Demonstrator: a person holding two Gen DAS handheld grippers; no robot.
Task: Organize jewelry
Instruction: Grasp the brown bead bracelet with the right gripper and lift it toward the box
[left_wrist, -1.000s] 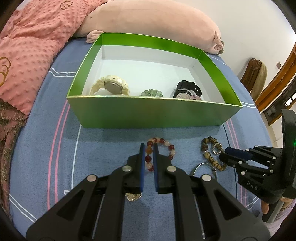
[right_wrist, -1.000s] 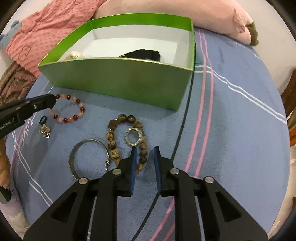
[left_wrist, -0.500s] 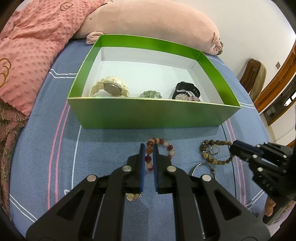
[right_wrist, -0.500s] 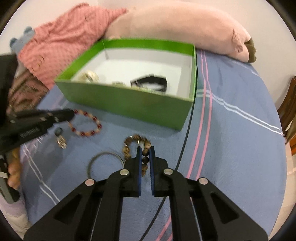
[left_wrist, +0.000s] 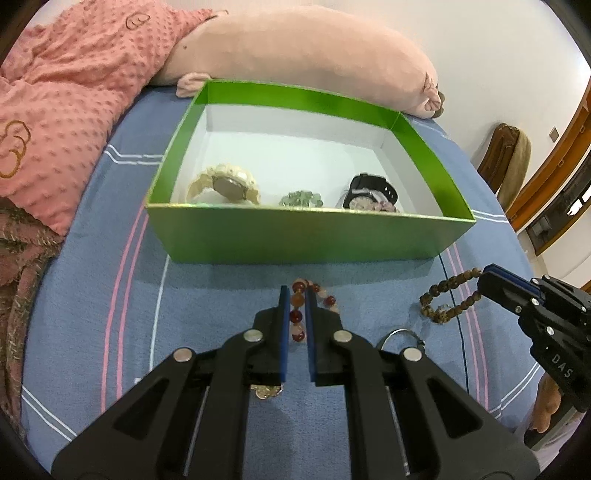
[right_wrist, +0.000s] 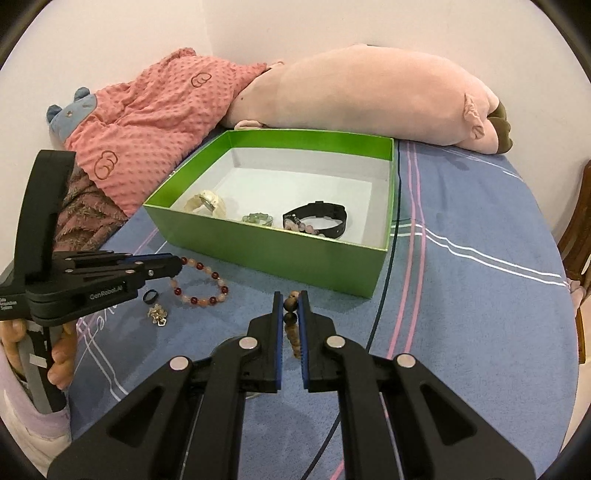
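My left gripper (left_wrist: 296, 291) rests low on the blue bedsheet, shut on the near side of a red and peach bead bracelet (right_wrist: 201, 284) that lies flat in front of the box. My right gripper (right_wrist: 289, 299) is shut on a brown wooden bead bracelet (left_wrist: 448, 302); it hangs from the gripper's tip just above the sheet, to the right of the red one. The green box (left_wrist: 295, 240) with a white floor stands just beyond both. It holds a cream watch (left_wrist: 225, 184), a green bead bracelet (left_wrist: 301, 198) and a black watch (left_wrist: 371, 190) with pink beads beside it.
A silver bangle (left_wrist: 400, 334), a black ring (right_wrist: 149, 296) and a gold charm (right_wrist: 158, 315) lie on the sheet near the grippers. A pink plush pillow (right_wrist: 369, 96) and a pink blanket (right_wrist: 147, 118) lie behind and to the left of the box. A wooden chair (left_wrist: 506, 158) stands at the right.
My right gripper shut on the brown wooden bracelet and rose with it, and its view tilted up toward the box. The left gripper and the red bracelet kept still.
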